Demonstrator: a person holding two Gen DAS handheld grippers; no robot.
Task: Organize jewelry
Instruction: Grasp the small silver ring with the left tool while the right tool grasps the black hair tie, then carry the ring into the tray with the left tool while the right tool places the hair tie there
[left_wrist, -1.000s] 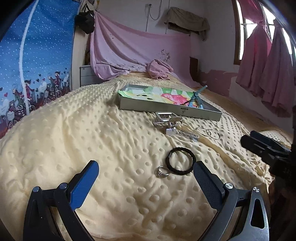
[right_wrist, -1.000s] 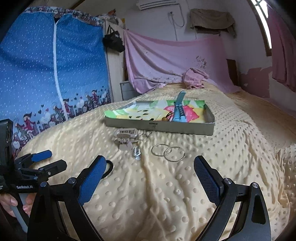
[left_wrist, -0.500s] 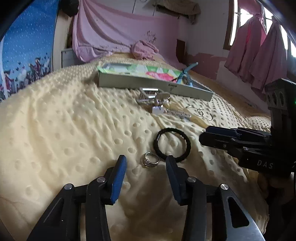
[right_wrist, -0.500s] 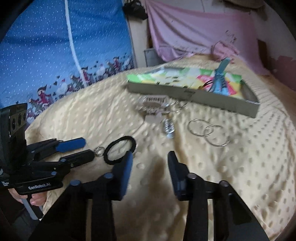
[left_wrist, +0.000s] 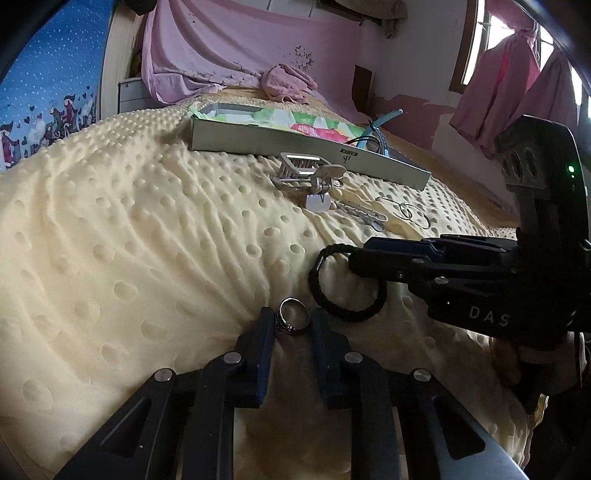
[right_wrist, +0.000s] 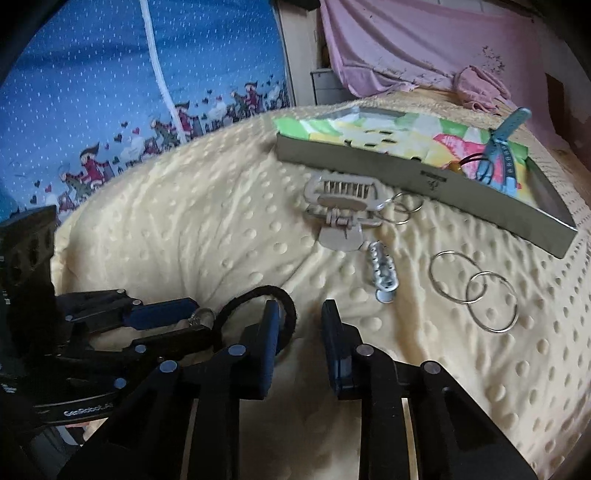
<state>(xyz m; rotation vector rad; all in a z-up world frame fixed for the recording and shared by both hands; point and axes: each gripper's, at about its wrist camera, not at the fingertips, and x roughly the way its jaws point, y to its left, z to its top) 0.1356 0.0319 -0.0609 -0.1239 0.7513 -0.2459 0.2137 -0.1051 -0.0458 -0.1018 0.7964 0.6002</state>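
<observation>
A silver ring (left_wrist: 293, 316) lies on the yellow dotted blanket (left_wrist: 129, 258), right between the tips of my left gripper (left_wrist: 293, 321). Its jaws are closing and the pads touch the ring's sides. Just to the right lies a black hair tie (left_wrist: 332, 306). My right gripper (left_wrist: 357, 255) reaches in from the right over the tie's far edge. In the right wrist view the right gripper (right_wrist: 300, 321) is closing with the hair tie (right_wrist: 255, 293) band in the gap beside its left finger, not pinched. The left gripper (right_wrist: 203, 320) shows at the left.
A shallow grey tray (left_wrist: 306, 146) with a colourful lining stands further back and holds a blue strap (right_wrist: 498, 147). In front of the tray lie a beige claw clip (right_wrist: 343, 203), a silver chain piece (right_wrist: 382, 269) and two silver hoops (right_wrist: 472, 288). A hand (left_wrist: 535, 358) holds the right gripper.
Both grippers went from wide open to nearly closed. The left came down onto the ring. The right swung in from the right edge onto the hair tie.
</observation>
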